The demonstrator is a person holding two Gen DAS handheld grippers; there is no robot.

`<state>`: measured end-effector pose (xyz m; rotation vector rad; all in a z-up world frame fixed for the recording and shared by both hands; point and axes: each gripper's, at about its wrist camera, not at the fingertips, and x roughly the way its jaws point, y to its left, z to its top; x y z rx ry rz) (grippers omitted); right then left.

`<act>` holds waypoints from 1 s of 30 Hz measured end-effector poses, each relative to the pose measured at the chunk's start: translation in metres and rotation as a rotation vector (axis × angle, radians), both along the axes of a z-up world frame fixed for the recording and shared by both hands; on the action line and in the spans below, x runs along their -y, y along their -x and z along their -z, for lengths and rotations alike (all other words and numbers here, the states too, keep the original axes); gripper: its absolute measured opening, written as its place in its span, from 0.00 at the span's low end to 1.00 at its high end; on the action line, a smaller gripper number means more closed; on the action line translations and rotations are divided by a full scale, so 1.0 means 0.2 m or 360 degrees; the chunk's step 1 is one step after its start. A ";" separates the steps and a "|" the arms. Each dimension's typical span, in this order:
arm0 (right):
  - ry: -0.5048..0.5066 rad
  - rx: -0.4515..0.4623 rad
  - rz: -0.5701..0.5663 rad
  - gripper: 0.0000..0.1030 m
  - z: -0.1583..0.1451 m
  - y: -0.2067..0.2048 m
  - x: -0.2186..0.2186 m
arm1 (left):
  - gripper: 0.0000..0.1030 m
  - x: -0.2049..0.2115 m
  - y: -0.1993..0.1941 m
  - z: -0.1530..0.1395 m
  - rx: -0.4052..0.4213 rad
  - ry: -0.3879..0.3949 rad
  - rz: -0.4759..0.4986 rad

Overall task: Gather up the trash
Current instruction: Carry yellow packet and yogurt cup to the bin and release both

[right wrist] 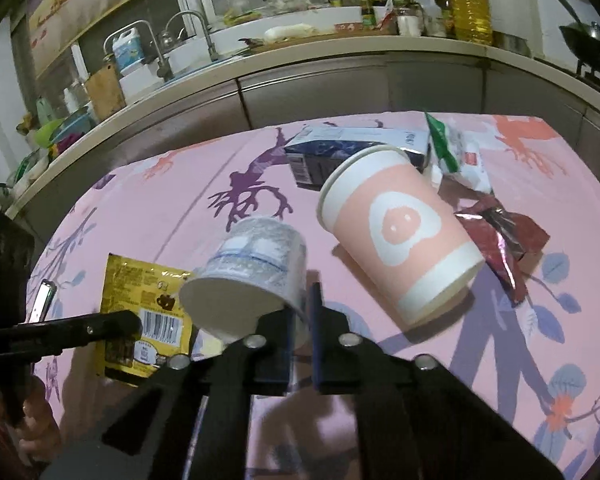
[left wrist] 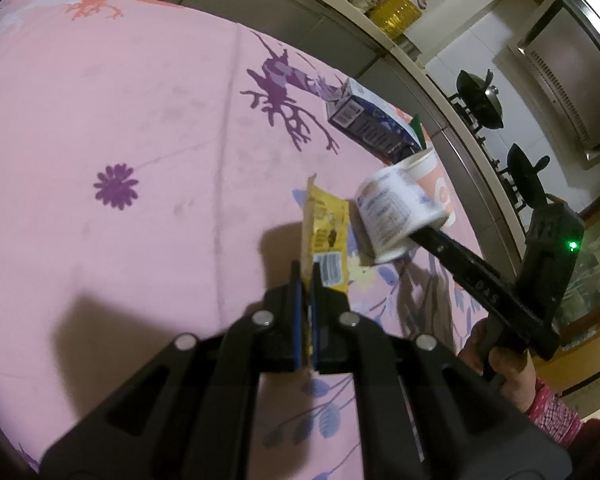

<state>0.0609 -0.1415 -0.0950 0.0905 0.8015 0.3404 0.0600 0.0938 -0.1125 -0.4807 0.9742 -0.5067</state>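
Yellow wrapper (right wrist: 146, 312): showing a barcode, digits too small to read.
Blue carton (left wrist: 374, 130): carrying a barcode, print blurred.
Small tub (left wrist: 396, 212): label text blurring, unreadable.

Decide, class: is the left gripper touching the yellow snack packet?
Touching. The left wrist view shows the left gripper with its fingers closed on the edge of the yellow snack packet.

pink tablecloth (left wrist: 120, 120) | faucet (right wrist: 198, 28) | oil bottle (right wrist: 471, 12) | wok (left wrist: 480, 100)
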 end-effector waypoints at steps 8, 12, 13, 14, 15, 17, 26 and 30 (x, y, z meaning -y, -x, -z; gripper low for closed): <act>-0.0269 -0.0031 -0.0029 0.01 -0.09 0.10 0.10 | 0.03 0.04 0.03 -0.10 0.0041 0.0011 0.0002; -0.0365 -0.0016 -0.0022 0.01 -0.16 0.17 0.19 | 0.03 0.10 0.05 -0.17 0.0084 0.0012 0.0024; -0.0381 -0.0007 -0.0018 0.01 -0.17 0.19 0.22 | 0.03 0.12 0.06 -0.19 0.0094 0.0010 0.0032; -0.0394 0.0000 -0.0012 0.01 -0.18 0.22 0.25 | 0.03 0.14 0.07 -0.21 0.0102 0.0009 0.0043; -0.0407 0.0005 -0.0004 0.01 -0.19 0.24 0.28 | 0.03 0.16 0.07 -0.22 0.0107 0.0008 0.0055; -0.0429 0.0016 0.0022 0.01 -0.20 0.29 0.35 | 0.03 0.21 0.08 -0.24 0.0112 0.0005 0.0080; -0.0536 0.0035 0.0185 0.01 -0.14 0.44 0.68 | 0.03 0.56 0.09 -0.31 0.0108 -0.0059 0.0268; -0.0600 0.0069 0.0302 0.01 -0.12 0.52 0.90 | 0.03 0.82 0.08 -0.36 0.0118 -0.0098 0.0412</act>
